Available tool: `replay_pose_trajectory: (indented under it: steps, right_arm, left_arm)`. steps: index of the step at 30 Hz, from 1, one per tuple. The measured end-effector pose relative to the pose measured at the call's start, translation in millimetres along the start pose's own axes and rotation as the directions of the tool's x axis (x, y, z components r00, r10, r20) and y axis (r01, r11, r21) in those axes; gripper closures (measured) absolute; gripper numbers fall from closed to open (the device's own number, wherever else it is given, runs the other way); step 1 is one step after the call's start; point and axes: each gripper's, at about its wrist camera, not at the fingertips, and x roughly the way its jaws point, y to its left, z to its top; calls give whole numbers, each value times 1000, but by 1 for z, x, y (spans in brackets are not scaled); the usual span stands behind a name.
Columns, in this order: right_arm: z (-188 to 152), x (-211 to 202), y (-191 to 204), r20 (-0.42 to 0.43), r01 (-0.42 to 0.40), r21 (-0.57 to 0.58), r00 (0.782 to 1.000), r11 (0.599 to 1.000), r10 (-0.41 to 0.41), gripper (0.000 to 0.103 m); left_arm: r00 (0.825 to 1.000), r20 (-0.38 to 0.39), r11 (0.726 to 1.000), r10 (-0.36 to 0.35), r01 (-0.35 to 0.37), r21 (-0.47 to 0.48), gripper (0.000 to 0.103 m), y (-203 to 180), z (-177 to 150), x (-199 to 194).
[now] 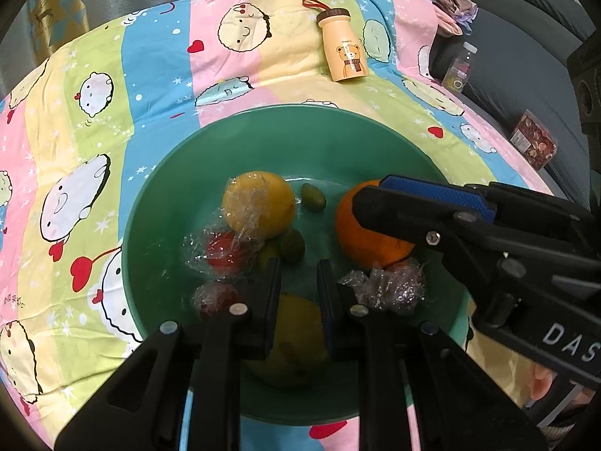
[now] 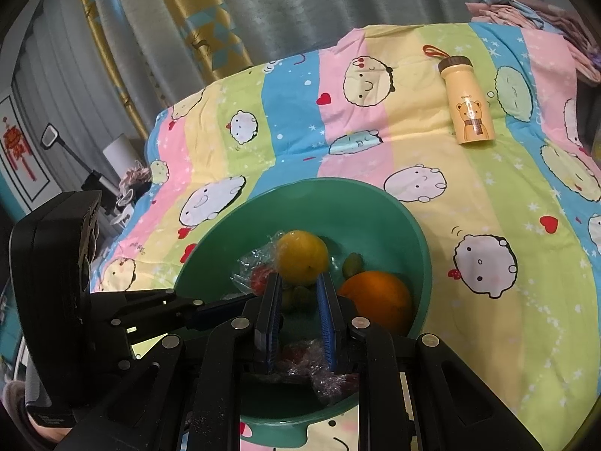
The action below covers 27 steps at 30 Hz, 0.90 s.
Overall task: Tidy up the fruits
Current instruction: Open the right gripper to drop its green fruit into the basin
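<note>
The left gripper (image 1: 298,274) hangs over the near part of the green bowl (image 1: 330,131), its jaws drawn in as far as they go, with a narrow gap between the pads and nothing pinched. Below and between its fingers lies a yellow fruit (image 1: 296,338). The right gripper (image 2: 299,285) is likewise drawn in and empty, poised over the bowl's near rim; in the left view it reaches in from the right, its tip against the orange (image 1: 366,233), though contact cannot be told.

All the fruit sits in the bowl: a lemon (image 1: 259,203) partly under plastic wrap, two small green fruits (image 1: 313,197) beside it, a wrapped red fruit (image 1: 221,251) to the left, and a wrapped piece (image 1: 390,285) below the orange.

The bowl rests on a striped cartoon-print quilt (image 1: 150,75). Farther back on the quilt lies a yellow bottle (image 1: 343,49) with a bear on it, well apart from the bowl.
</note>
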Motion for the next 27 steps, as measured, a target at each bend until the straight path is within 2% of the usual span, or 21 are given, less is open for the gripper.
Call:
replay_pose_trajectory:
  steps: [15,22,27]
  right_arm:
    - [0,0,-1,-5,3,3,1000,1000,-3,82]
    - [-2,1,-1,-13,19,10,1000,1000,-19,82]
    - [-3,0,-3,-11,32,20,999,999,-31,77]
  left_arm:
    - [1000,-18,1000,14,-14,-2,84,3,0,0]
    - [999,-25,1000,22,-22,-3,76,3,0,-1]
    - [999,-28,1000,27,-27,-3,74,2,0,-2]
